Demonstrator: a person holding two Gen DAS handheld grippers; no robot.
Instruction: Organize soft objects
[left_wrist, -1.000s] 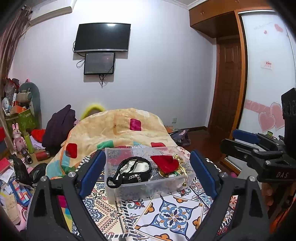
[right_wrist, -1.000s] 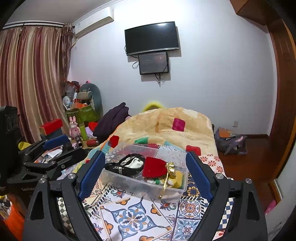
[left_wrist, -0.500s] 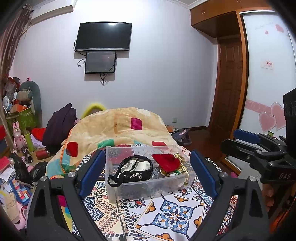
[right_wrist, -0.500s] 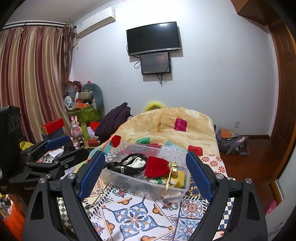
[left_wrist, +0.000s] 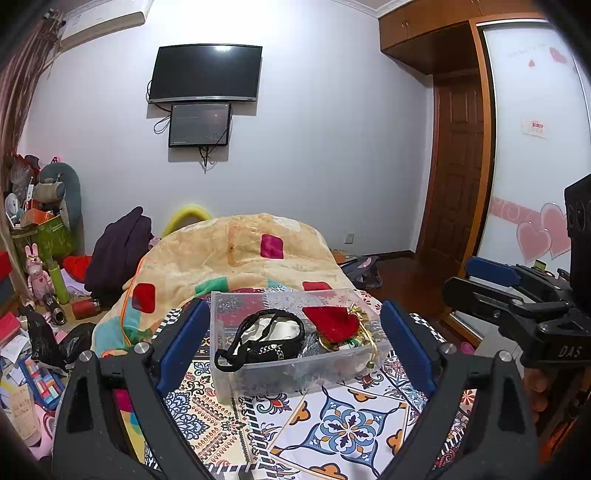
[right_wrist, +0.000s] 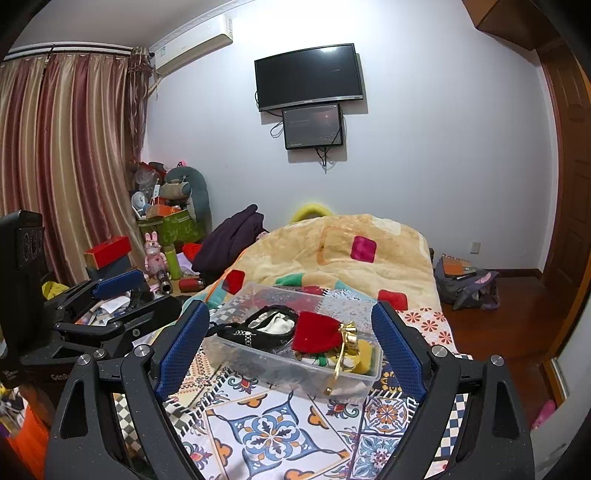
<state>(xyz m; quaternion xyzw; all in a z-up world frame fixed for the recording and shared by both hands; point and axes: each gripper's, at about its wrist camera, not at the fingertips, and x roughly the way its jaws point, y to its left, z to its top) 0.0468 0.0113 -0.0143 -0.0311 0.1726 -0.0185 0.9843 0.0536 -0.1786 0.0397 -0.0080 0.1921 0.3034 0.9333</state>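
Note:
A clear plastic box (left_wrist: 236, 384) stands on the patterned bedcover, also in the right wrist view (right_wrist: 258, 363). In it lie a black strapped pouch (left_wrist: 258, 341), a red velvet pouch with gold trim (left_wrist: 330, 319) and a yellow item (right_wrist: 364, 354). My left gripper (left_wrist: 291, 347) is open and empty, held back from the box, its fingers framing it. My right gripper (right_wrist: 290, 343) is open and empty, likewise short of the box. Each gripper shows at the edge of the other's view.
A rolled orange blanket (left_wrist: 236, 254) lies behind the box. Clutter, toys and boxes (right_wrist: 162, 236) fill the floor at the left. A bag (right_wrist: 465, 284) lies on the wooden floor at the right, near the door and wardrobe.
Both grippers have drawn back and up slightly from the box; the box sits a little lower in both views. Nothing was grasped.

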